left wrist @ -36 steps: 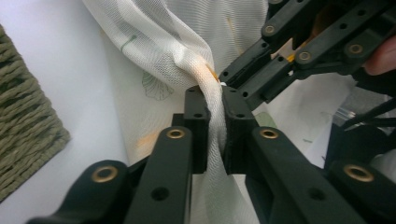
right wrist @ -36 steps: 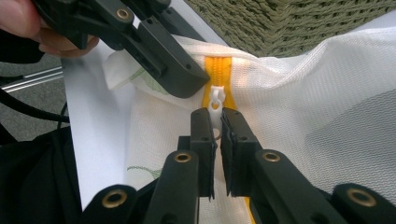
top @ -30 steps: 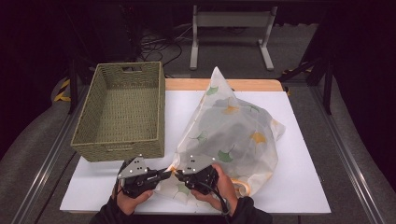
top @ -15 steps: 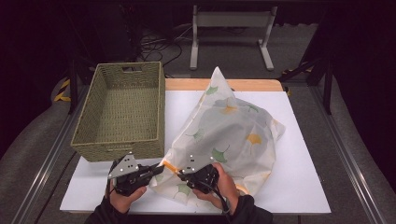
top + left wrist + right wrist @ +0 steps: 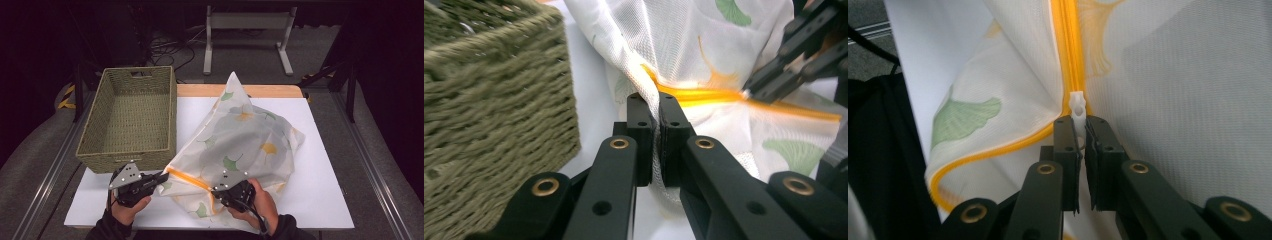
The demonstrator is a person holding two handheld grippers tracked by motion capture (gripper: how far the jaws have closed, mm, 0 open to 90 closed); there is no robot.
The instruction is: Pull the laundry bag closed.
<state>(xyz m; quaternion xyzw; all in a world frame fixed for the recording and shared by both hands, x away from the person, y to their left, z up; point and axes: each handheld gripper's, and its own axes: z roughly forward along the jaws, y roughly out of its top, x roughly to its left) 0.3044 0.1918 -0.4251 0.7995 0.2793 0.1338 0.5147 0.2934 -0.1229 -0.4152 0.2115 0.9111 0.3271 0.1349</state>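
Here, seen from above, a woven basket (image 5: pixel 131 117) stands at the far left of a white table (image 5: pixel 325 200), just beyond and to the left of the left gripper (image 5: pixel 162 178). That gripper, held in the person's left hand (image 5: pixel 127 207) at the near edge, points to the right, and its jaws are clamped tight on the corner of a white mesh bag (image 5: pixel 245 137) printed with green and yellow leaves. In the left gripper view the cloth is pinched flat between the two black jaws, the basket wall sits close on the left of them, and an orange zipper (image 5: pixel 704 95) runs away from the jaw tips to the right. Following the zipper rightward, it ends at the right gripper (image 5: pixel 216 191), held in the right hand (image 5: pixel 262 202). In the right gripper view a small white zipper pull (image 5: pixel 1077 111) stands between the jaw tips, and the jaws are closed on it, with the orange zipper running straight ahead. The zipper is stretched in a line between the two grippers. The bag spreads beyond and to the right of both, its far corner peaked upward
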